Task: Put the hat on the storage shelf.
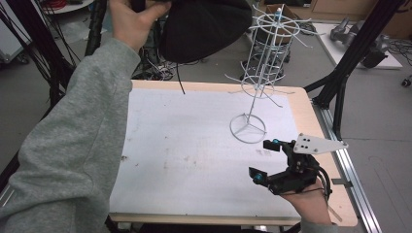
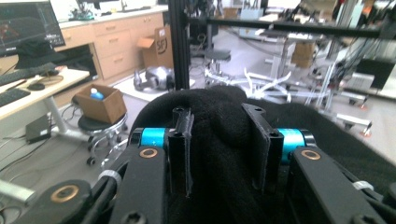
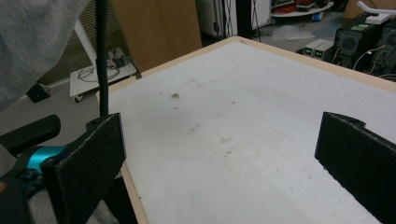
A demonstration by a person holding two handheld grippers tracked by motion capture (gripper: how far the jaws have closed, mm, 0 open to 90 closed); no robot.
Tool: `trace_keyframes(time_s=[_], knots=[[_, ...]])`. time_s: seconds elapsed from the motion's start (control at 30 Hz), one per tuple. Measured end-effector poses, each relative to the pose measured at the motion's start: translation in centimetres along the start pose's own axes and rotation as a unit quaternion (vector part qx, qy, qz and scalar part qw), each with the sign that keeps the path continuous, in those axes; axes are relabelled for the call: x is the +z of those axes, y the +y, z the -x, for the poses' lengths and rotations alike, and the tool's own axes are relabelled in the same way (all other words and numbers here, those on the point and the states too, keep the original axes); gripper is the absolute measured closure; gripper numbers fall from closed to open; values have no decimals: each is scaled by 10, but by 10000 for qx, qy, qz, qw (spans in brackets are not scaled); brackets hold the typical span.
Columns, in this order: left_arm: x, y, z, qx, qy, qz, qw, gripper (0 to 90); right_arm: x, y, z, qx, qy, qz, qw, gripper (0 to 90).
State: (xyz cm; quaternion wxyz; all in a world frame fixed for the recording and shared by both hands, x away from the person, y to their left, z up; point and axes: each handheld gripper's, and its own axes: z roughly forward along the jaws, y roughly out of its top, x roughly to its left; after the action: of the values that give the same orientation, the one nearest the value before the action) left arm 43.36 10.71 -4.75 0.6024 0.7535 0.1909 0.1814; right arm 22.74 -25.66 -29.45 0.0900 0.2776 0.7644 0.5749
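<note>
A lab or workshop was indicated: a monitor [image 2: 28, 21] and keyboard [image 2: 16, 74] were seen on a desk, with stools [image 2: 100, 126], cardboard boxes [image 2: 154, 46] and black framing [image 2: 180, 44].

The black cloth [image 2: 224, 140] I held was soft, thick and knitted-looking, bunched into a rounded hump between my left jaws, which pinched a fold of it. From above it [image 1: 204, 26] hung as a dark, domed mass beyond the table's far edge, raised off the surface, just left of the white wire rack [image 1: 265, 63].
</note>
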Motion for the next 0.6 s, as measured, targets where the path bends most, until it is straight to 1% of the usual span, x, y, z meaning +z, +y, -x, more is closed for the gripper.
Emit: trace_keyframes(time_s=[0.03,0.07,0.1,0.13,0.17,0.2,0.23,0.33,0.37,0.4,0.43,0.5,0.53,0.57,0.6], knots=[[0,-3,3,73,53,2,10000,648,0,0,0,10,-5,0,10000,8],[0,-3,3,73,53,2,10000,648,0,0,0,10,-3,0,10000,8],[0,-8,7,133,124,81,9998,648,0,0,-1,12,3,-1,10000,8],[0,-8,7,133,124,81,9998,648,0,0,-1,1,-2,3,10000,8],[1,-13,9,109,51,55,9999,647,0,0,-1,13,-3,6,10000,8],[1,-13,9,109,51,55,9999,644,0,0,-1,13,-3,6,10000,8],[2,-15,12,260,156,-76,9995,639,0,0,-2,12,10,14,10000,8],[1,-17,15,296,135,-149,9994,627,0,1,-2,5,11,24,10000,8],[1,-18,16,297,57,-205,9993,626,0,1,-2,7,13,24,10000,8],[1,-18,16,297,57,-205,9993,626,0,1,-2,13,22,21,10000,8],[2,-19,17,312,-86,-327,9989,626,0,1,-2,10,25,25,10000,8],[2,-21,18,330,-215,-433,9983,623,-1,1,-2,12,23,20,10000,8],[2,-21,18,330,-215,-433,9983,623,-1,1,-2,-9,20,37,10000,8],[4,-24,17,329,-359,-573,9972,624,-1,1,-2,-11,18,38,10000,8],[4,-24,17,329,-359,-573,9972,625,-1,1,-2,-11,18,38,10000,8]])
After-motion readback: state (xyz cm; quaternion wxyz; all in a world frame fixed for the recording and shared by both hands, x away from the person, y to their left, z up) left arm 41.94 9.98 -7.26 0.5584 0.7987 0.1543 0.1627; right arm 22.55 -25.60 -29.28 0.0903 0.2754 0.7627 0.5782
